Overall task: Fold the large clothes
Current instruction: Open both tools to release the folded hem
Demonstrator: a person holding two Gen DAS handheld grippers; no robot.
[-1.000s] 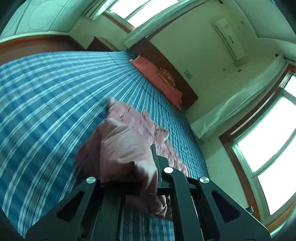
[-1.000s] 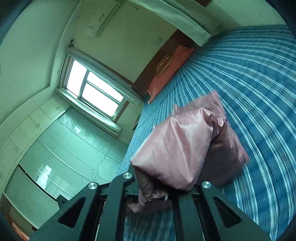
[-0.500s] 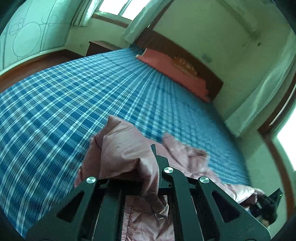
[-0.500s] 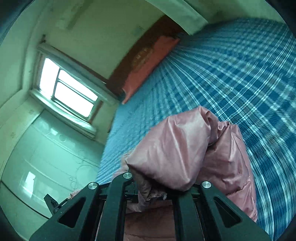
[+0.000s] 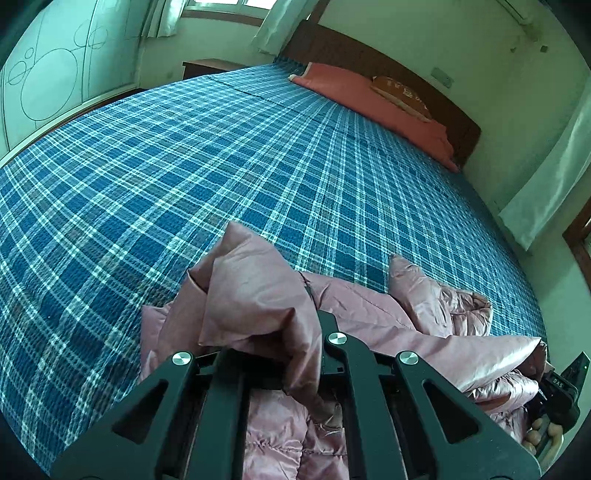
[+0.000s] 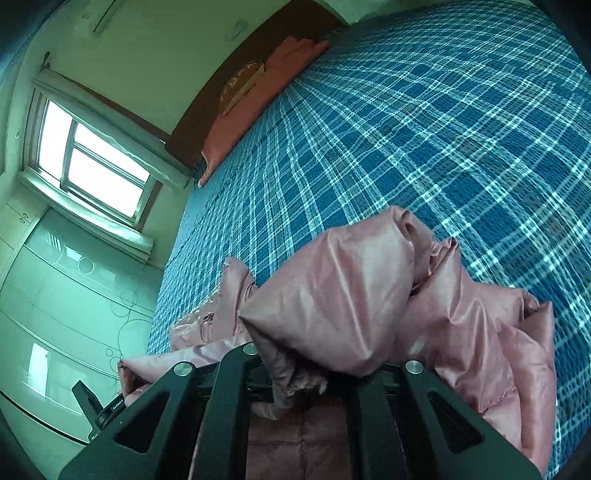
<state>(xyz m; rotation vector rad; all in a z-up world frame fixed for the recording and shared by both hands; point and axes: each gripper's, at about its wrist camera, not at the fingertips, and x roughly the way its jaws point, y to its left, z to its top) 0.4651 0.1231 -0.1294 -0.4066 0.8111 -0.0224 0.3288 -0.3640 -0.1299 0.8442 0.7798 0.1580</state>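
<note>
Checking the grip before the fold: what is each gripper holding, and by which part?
Both hold the pink puffer jacket. The left gripper pinches a bunched fold of its edge, and the right gripper another; which garment part each is cannot be told.

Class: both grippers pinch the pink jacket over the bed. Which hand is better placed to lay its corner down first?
Left, narrowly. The left gripper holds its fold of the pink jacket lower, nearer the blue checked bedspread; the right gripper carries a bulkier bunch.

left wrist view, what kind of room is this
Most likely a home bedroom: a wide bed with a blue plaid cover, a red pillow against a dark wooden headboard, and curtained windows behind.
</note>
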